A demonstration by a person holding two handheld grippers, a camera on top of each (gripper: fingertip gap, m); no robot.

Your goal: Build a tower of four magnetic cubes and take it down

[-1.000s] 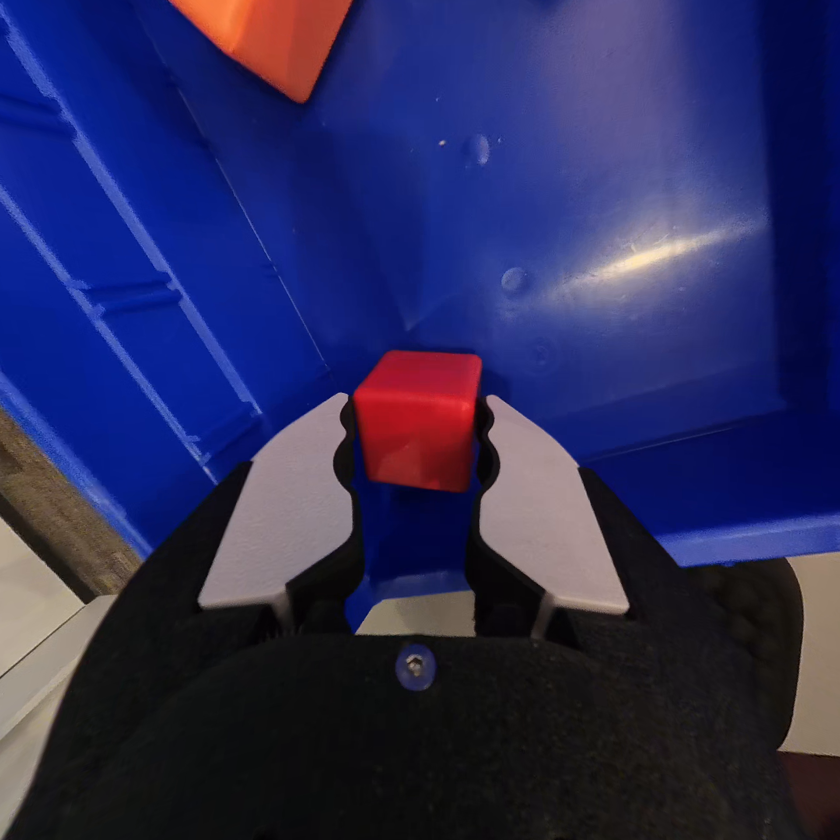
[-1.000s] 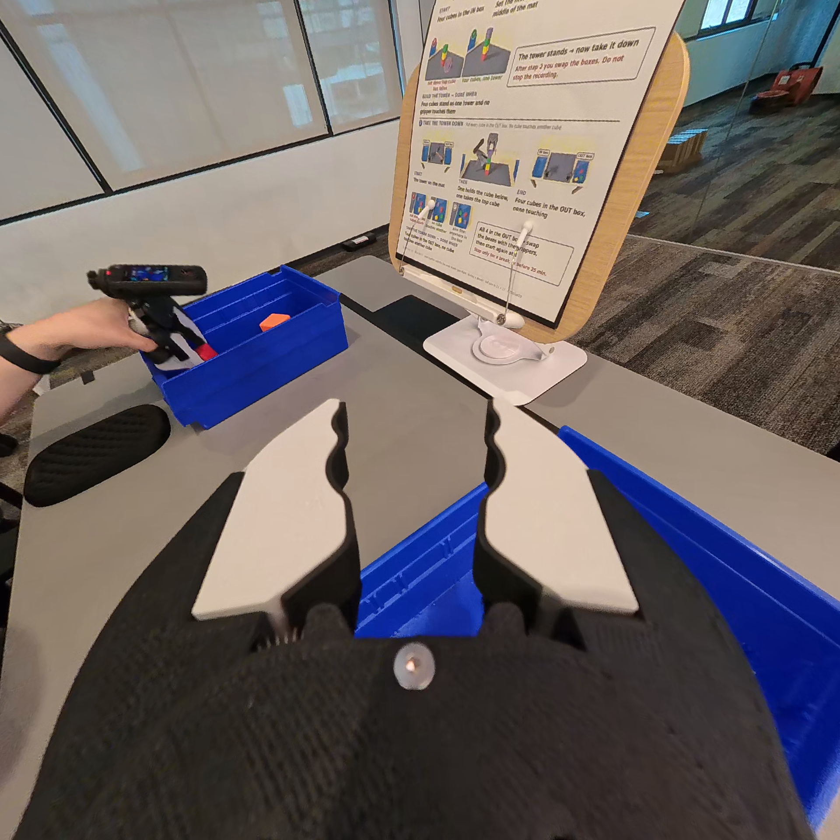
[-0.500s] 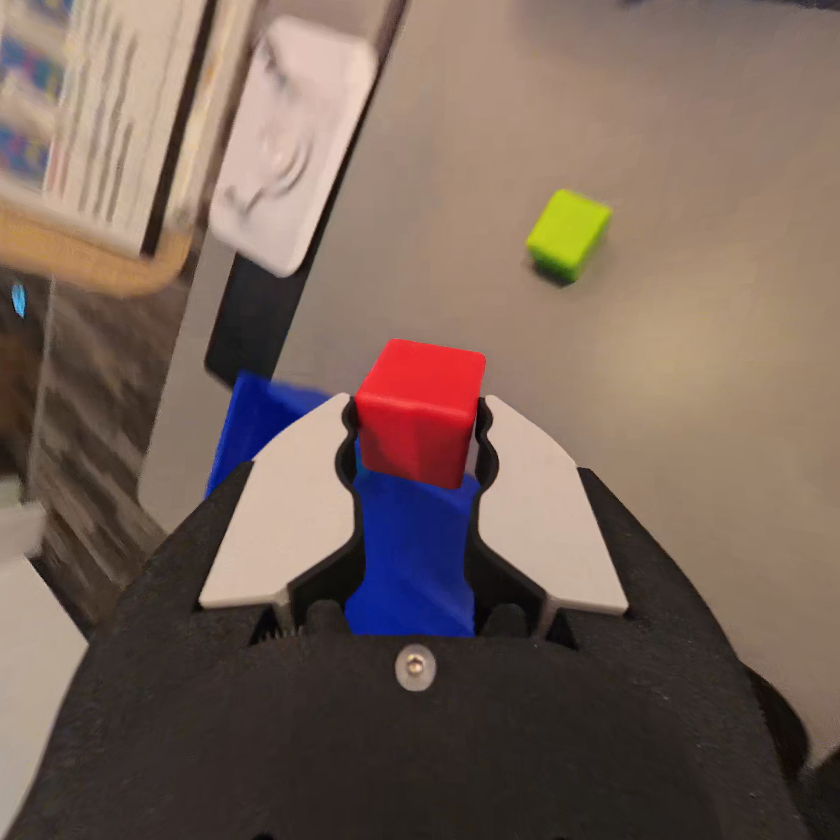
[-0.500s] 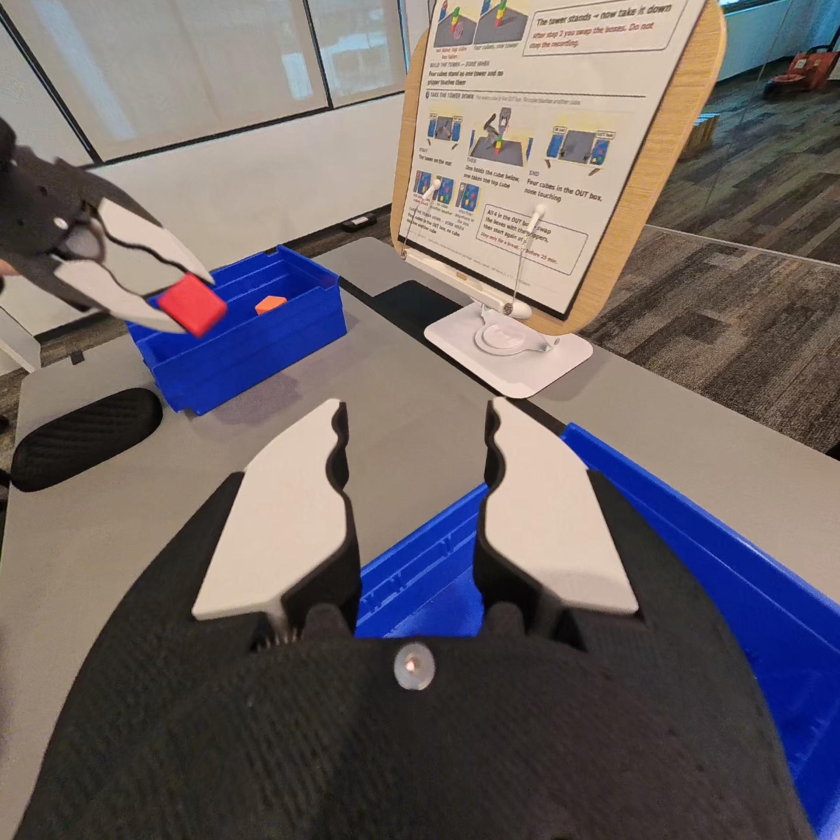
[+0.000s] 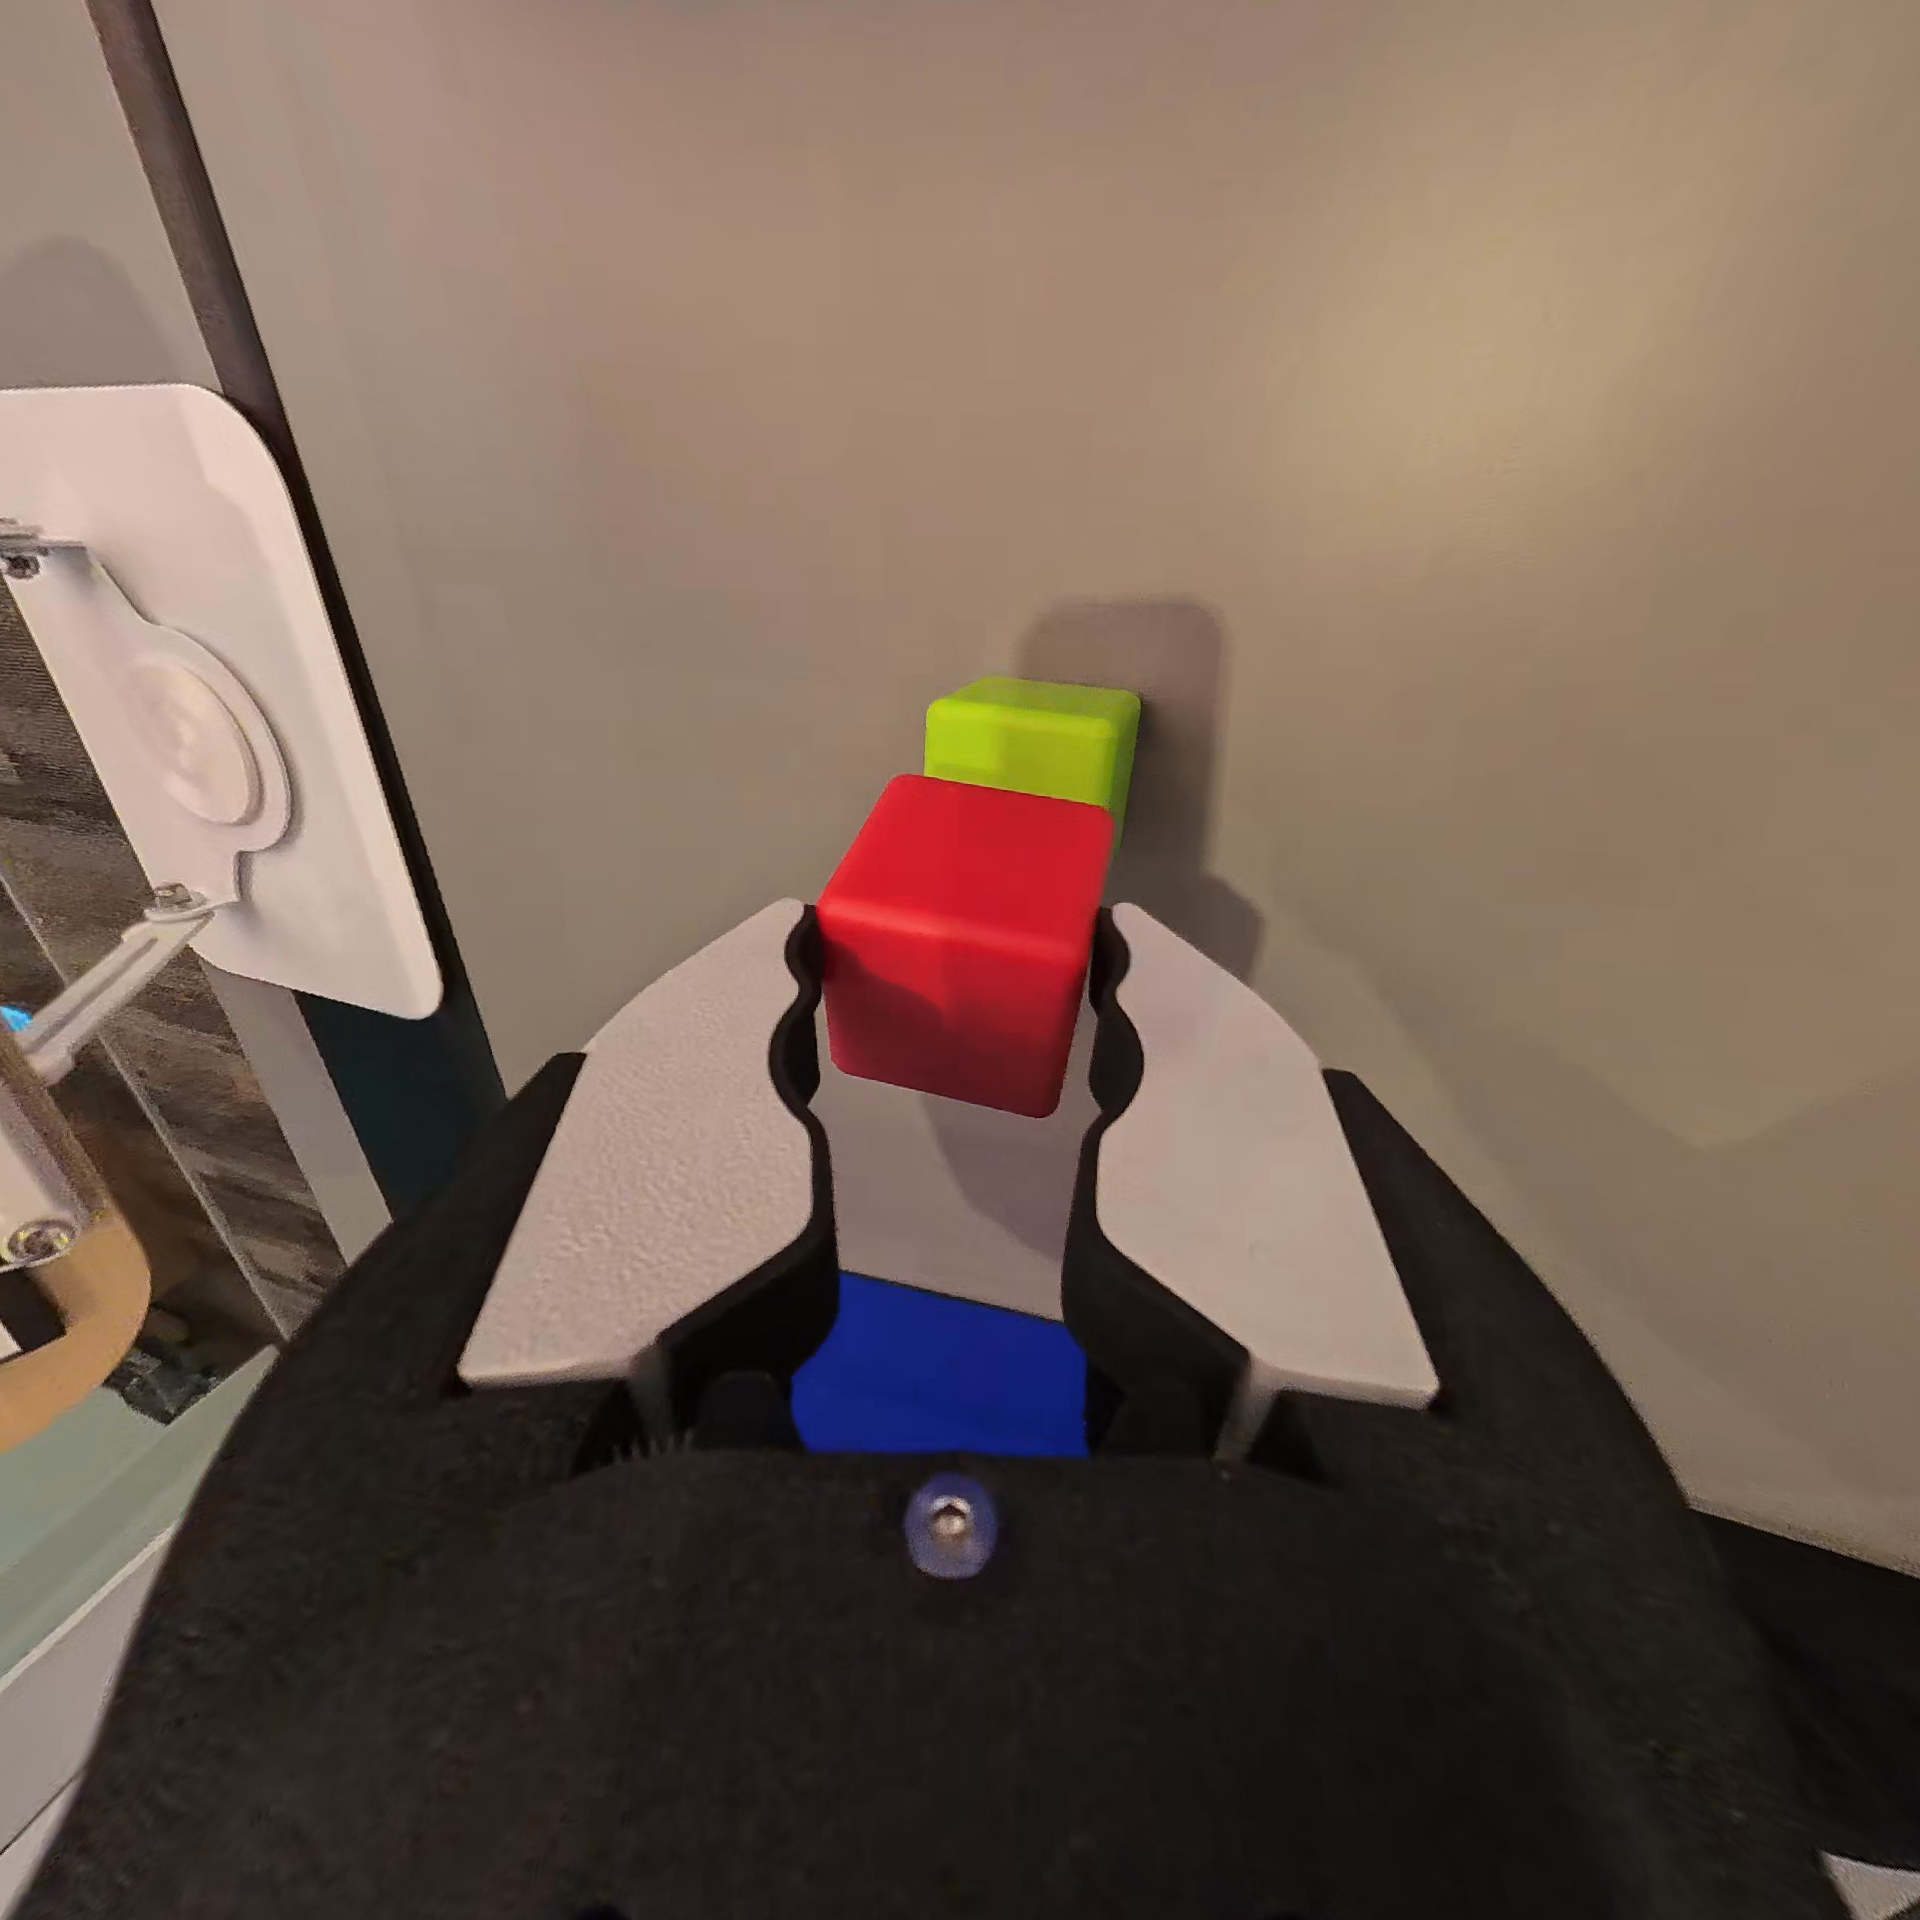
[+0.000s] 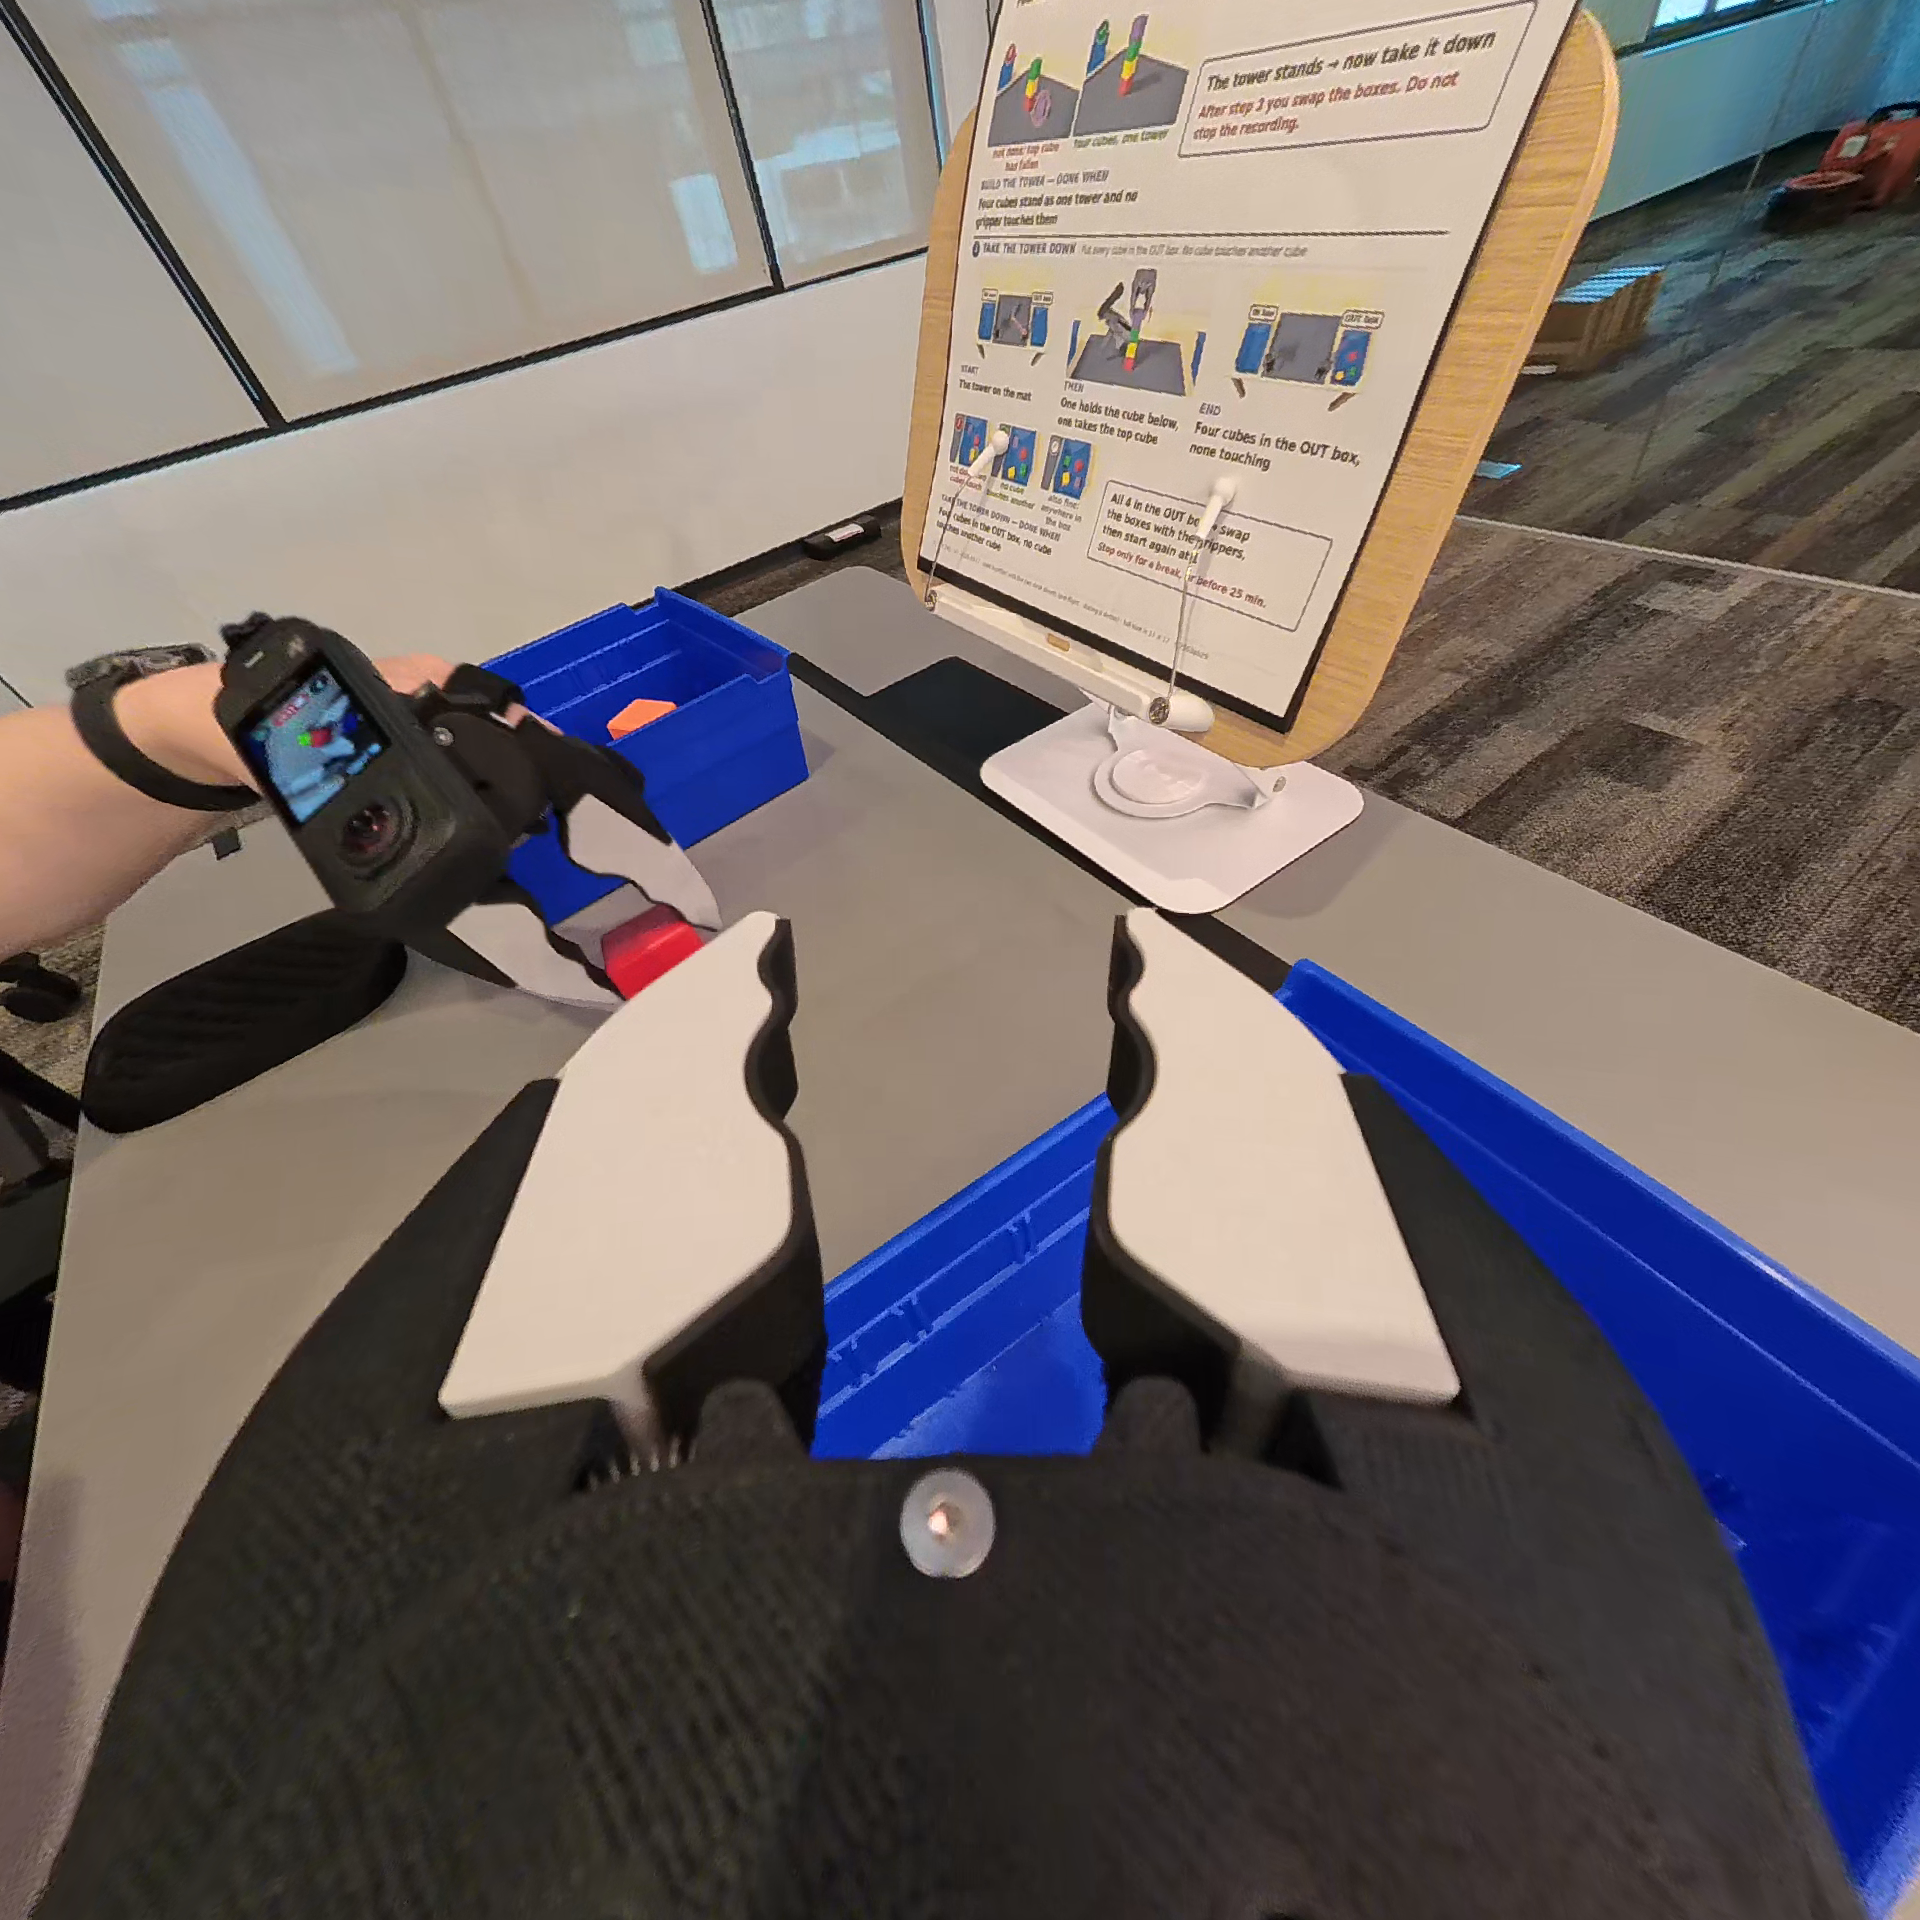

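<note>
My left gripper (image 5: 951,925) is shut on a red cube (image 5: 961,940) and holds it over the grey table (image 5: 1455,520). A lime green cube (image 5: 1039,743) stands on the table just beyond and below the red one; I cannot tell whether they touch. In the right wrist view the left gripper (image 6: 665,951) shows at the left with the red cube (image 6: 644,951). The green cube is hidden there behind my right gripper's left finger. My right gripper (image 6: 945,935) is open and empty above the near blue bin (image 6: 1558,1247). An orange cube (image 6: 641,717) lies in the far blue bin (image 6: 717,748).
A wooden board with an instruction sheet (image 6: 1247,312) stands on a white base (image 6: 1174,821) at the back of the table; the base also shows in the left wrist view (image 5: 208,675). A black pad (image 6: 239,1018) lies at the table's left. A person's hand (image 6: 104,790) holds the left gripper. Some 25 cm of space lies between my two pairs of fingers.
My left gripper lifted the red cube out of the far blue bin, carried it across the table and lowered it close to the green cube. My right gripper stayed open and almost still.
</note>
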